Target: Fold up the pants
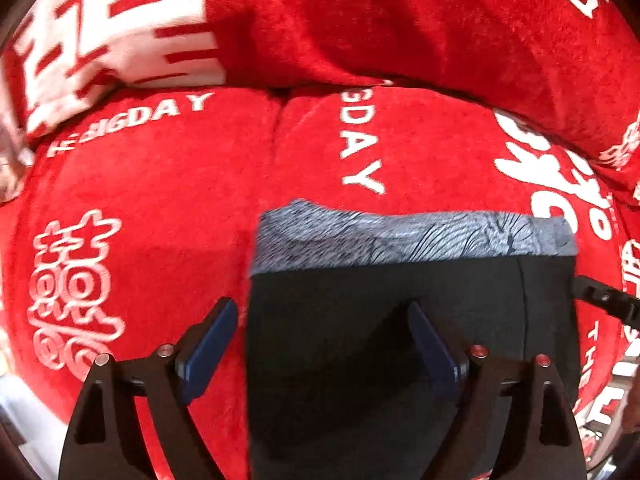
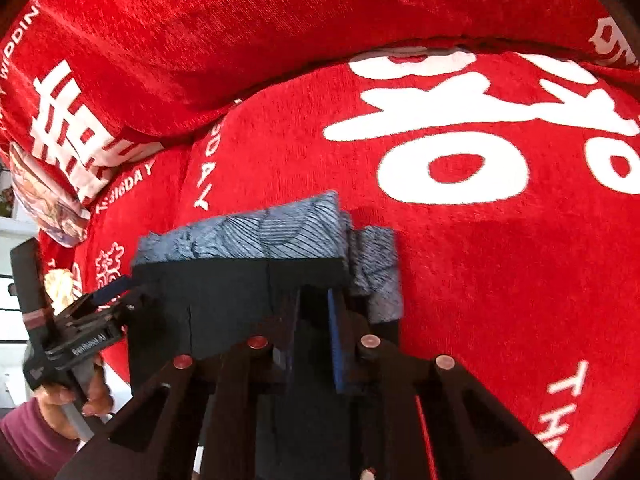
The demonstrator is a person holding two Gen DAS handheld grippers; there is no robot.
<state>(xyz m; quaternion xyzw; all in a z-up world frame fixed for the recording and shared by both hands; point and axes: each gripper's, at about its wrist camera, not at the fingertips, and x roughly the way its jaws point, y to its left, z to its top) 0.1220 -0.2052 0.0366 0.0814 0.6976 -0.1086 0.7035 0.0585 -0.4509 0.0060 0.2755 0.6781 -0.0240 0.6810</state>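
Observation:
The pants (image 1: 408,320) lie folded on a red sofa seat: black fabric with a grey patterned band (image 1: 416,240) along the far edge. My left gripper (image 1: 324,328) is open, its blue pads straddling the pants' left edge, one pad over the black fabric. In the right wrist view the pants (image 2: 236,284) show again. My right gripper (image 2: 314,312) is shut on the black fabric at the pants' right edge, beside a grey patterned flap (image 2: 378,272). The left gripper (image 2: 108,292) shows at the pants' left edge, held by a hand.
The red plush sofa cover (image 1: 160,200) with white lettering spans the seat cushions. Red back cushions (image 1: 400,20) rise behind. A red-and-white pillow (image 1: 100,40) sits at the far left. A patterned cushion (image 2: 48,200) lies at the sofa's left end.

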